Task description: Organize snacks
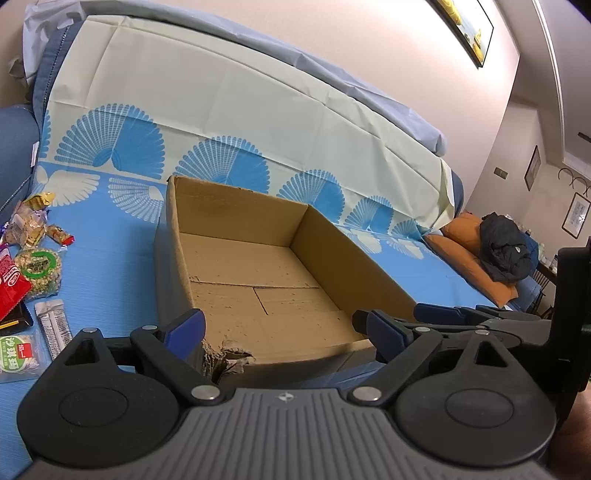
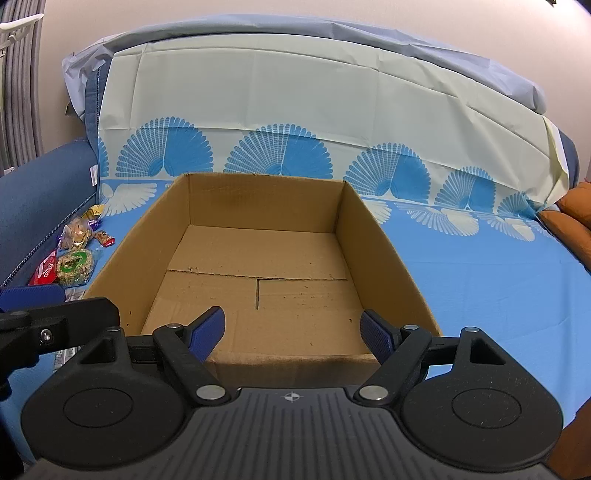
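Both claws, left (image 1: 286, 332) and right (image 2: 293, 332), hang open and hold nothing above the bare cardboard box (image 2: 258, 266); snacks (image 1: 33, 266) lie left of it on the blue cover (image 2: 480, 277).

Both views are evenly and rather brightly lit by soft indoor light from above; no lamp is seen. Only faint, diffuse shadows are cast inside the cardboard box (image 2: 258, 258) and under its near wall. Mild sheen is noted on the pale wall (image 1: 332, 33). Strong fisheye bending is seen toward the edges, with dark vignetted corners. Focus is kept sharp centrally, while slight softness is found at the rims.
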`<state>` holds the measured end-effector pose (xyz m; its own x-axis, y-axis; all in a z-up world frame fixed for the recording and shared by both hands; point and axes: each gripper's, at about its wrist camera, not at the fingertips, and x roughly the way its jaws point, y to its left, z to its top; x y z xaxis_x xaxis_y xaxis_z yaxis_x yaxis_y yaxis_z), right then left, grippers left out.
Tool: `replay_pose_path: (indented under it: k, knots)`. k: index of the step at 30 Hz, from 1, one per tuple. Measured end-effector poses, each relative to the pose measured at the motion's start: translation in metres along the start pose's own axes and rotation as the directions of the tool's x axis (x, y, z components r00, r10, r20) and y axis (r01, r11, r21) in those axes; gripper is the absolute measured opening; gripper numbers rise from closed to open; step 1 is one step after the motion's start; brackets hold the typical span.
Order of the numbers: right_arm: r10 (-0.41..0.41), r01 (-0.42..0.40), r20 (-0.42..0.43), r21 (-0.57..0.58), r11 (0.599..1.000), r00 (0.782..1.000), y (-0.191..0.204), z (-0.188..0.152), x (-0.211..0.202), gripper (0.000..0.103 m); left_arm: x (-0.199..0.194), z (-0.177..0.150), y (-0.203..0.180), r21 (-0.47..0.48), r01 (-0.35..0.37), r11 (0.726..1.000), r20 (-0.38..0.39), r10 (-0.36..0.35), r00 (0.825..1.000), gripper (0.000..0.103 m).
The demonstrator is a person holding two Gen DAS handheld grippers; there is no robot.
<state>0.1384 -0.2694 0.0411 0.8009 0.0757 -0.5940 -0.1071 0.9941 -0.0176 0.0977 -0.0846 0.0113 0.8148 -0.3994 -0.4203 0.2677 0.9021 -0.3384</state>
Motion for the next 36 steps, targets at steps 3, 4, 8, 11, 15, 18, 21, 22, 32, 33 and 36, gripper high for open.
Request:
replay_pose_path:
  k: [3,4,8,11,15,18,21,22,32,33,36]
  knots:
    - [0.004,-0.004,-0.001,0.002,1.0,1.0,-0.0003,0.0003,-0.0005,0.082,0.0,-0.0002,-0.0001,0.0,0.0,1.0,0.0,0.0,1.0,0.095]
    - [0.005,-0.005,0.001,0.002,1.0,1.0,-0.0003,-0.0001,-0.0008,0.082,-0.0001,-0.0002,-0.0003,-0.001,0.001,1.0,0.0,-0.001,1.0,0.095]
    - [0.005,-0.005,0.006,-0.008,1.0,1.0,0.0003,-0.0007,-0.0016,0.081,-0.0008,-0.0017,-0.0015,0.001,0.002,1.0,-0.001,-0.002,1.0,0.093]
    - [0.004,-0.003,0.013,-0.018,1.0,1.0,0.0014,-0.0008,-0.0017,0.081,-0.0012,-0.0024,-0.0026,-0.002,0.002,1.0,-0.002,-0.002,1.0,0.093]
    - [0.006,-0.006,0.014,-0.021,1.0,1.0,0.0017,-0.0001,-0.002,0.081,-0.0011,-0.0022,-0.0027,-0.003,0.002,1.0,-0.002,-0.002,1.0,0.092]
    - [0.008,-0.007,0.023,-0.025,1.0,1.0,0.0021,-0.0006,-0.0021,0.081,-0.0011,-0.0022,-0.0031,-0.004,0.002,1.0,-0.003,-0.002,1.0,0.092]
    - [0.007,-0.007,0.026,-0.024,1.0,1.0,0.0025,-0.0009,-0.0021,0.081,-0.0013,-0.0024,-0.004,-0.005,0.003,1.0,-0.006,-0.003,1.0,0.092]
    - [0.008,-0.007,0.026,-0.023,1.0,1.0,0.0024,-0.001,-0.0022,0.081,-0.0011,-0.0023,-0.0035,-0.005,0.003,1.0,-0.006,-0.003,1.0,0.092]
    - [0.021,-0.021,0.033,-0.007,1.0,0.999,0.0034,-0.0005,-0.0028,0.08,-0.0016,-0.004,-0.0055,0.013,-0.003,1.0,-0.014,0.004,1.0,0.089]
    - [0.02,-0.02,0.048,-0.011,1.0,0.999,0.005,-0.0015,-0.0028,0.079,-0.0023,-0.0044,-0.0058,0.019,-0.006,1.0,-0.016,0.007,1.0,0.087]
    - [0.03,-0.03,0.051,-0.007,1.0,0.998,0.0066,0.0002,-0.0034,0.072,-0.0041,-0.0024,-0.002,0.015,0.001,1.0,-0.033,-0.001,0.999,0.073]
